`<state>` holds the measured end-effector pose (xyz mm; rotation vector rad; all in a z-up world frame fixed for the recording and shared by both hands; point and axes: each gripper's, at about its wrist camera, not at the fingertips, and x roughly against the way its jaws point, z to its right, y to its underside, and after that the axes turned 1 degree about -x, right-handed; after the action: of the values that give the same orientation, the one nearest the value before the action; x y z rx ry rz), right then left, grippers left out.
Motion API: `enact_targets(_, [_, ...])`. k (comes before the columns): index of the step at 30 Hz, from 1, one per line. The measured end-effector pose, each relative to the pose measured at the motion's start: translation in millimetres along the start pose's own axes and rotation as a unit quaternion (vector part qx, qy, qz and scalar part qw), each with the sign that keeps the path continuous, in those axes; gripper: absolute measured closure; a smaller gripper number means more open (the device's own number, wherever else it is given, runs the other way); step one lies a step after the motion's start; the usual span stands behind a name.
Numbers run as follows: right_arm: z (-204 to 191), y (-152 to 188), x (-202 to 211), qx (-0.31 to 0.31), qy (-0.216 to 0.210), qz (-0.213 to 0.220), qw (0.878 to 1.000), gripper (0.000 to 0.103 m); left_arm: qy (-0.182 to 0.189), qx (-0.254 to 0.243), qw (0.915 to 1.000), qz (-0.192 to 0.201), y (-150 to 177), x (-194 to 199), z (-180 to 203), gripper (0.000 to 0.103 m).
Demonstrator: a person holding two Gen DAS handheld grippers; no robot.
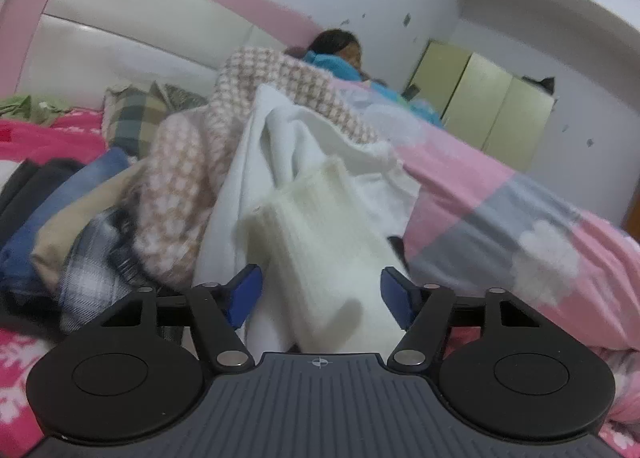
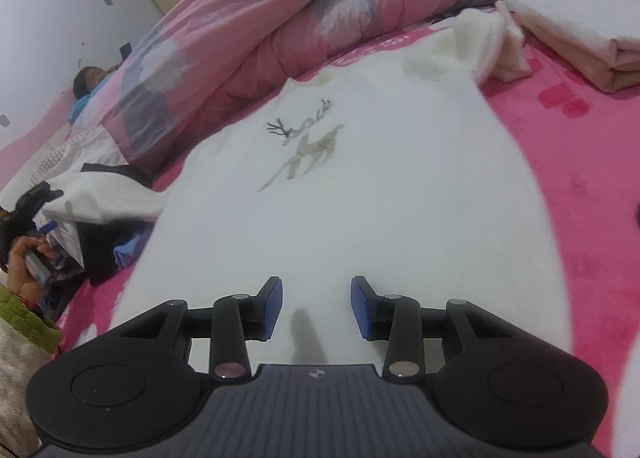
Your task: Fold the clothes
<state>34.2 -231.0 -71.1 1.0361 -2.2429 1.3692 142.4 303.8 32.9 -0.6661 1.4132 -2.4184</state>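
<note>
Knitwear, a soft, limp white sweater (image 2: 360, 186), is being spread on the bed (image 2: 560, 146), best pinched at its ribbed cuff (image 1: 320, 242) between the parted left claw (image 1: 322, 294), right claw (image 2: 316, 308) likewise apart.

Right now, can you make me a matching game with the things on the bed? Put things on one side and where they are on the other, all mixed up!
Things:
1. white sweater with deer
2. ribbed cream cuff
3. pink quilt
4. folded beige and white pile

Places:
A. bunched up beyond the sweater
B. between the left gripper's open fingers
C. spread flat in front of the right gripper
D. far right corner of the right wrist view

Pairs: 1-C, 2-B, 3-A, 4-D
</note>
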Motion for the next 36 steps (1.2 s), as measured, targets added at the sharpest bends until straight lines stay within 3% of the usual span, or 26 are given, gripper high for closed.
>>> enact_targets(5, [-5,-4,-21,0.0,-0.014,0.0,1.0,0.063,0.003,-0.026,0.9991,0.033,-1,5,5,0.069])
enact_targets(7, [-7,-3,-30,0.003,-0.016,0.001,1.0,0.063,0.002,-0.053,0.9976,0.045,-1,8,11,0.085])
enact_targets(9, [-7,-2,-34,0.006,-0.017,0.006,1.0,0.063,0.006,-0.078,0.9954,0.056,-3,10,18,0.093])
enact_targets(14, [-4,-2,-36,-0.009,-0.024,0.01,1.0,0.063,0.024,-0.118,0.9888,0.088,-24,7,39,0.096])
enact_targets(19, [-5,-2,-37,-0.004,-0.02,0.01,1.0,0.063,0.022,-0.099,0.9818,0.161,-77,13,38,0.097])
enact_targets(21, [-5,-2,-37,-0.002,-0.019,0.01,1.0,0.063,0.006,-0.103,0.9796,0.172,-84,11,32,0.097])
enact_targets(24, [-1,-1,-37,-0.01,-0.026,0.013,1.0,0.063,-0.038,-0.126,0.9796,0.152,-72,-8,19,0.097])
enact_targets(26, [1,-1,-37,-0.015,-0.03,0.013,0.999,0.063,-0.066,-0.127,0.9825,0.12,-61,-26,6,0.096])
enact_targets(29, [2,-2,-38,-0.018,-0.032,0.012,0.999,0.063,-0.08,-0.121,0.9846,0.097,-52,-38,-10,0.085])
enact_targets(30, [2,-3,-38,-0.016,-0.032,0.011,0.999,0.063,-0.079,-0.117,0.985,0.099,-52,-35,-13,0.072])
enact_targets(31, [2,-3,-38,-0.014,-0.032,0.01,0.999,0.063,-0.084,-0.114,0.9849,0.1,-53,-31,-15,0.05])
enact_targets(33, [3,-3,-38,-0.014,-0.034,0.01,0.999,0.063,-0.097,-0.108,0.9836,0.107,-60,-17,-20,0.037])
enact_targets(36, [6,-2,-38,-0.018,-0.039,0.012,0.999,0.063,-0.106,-0.121,0.9757,0.149,-59,15,-11,0.037])
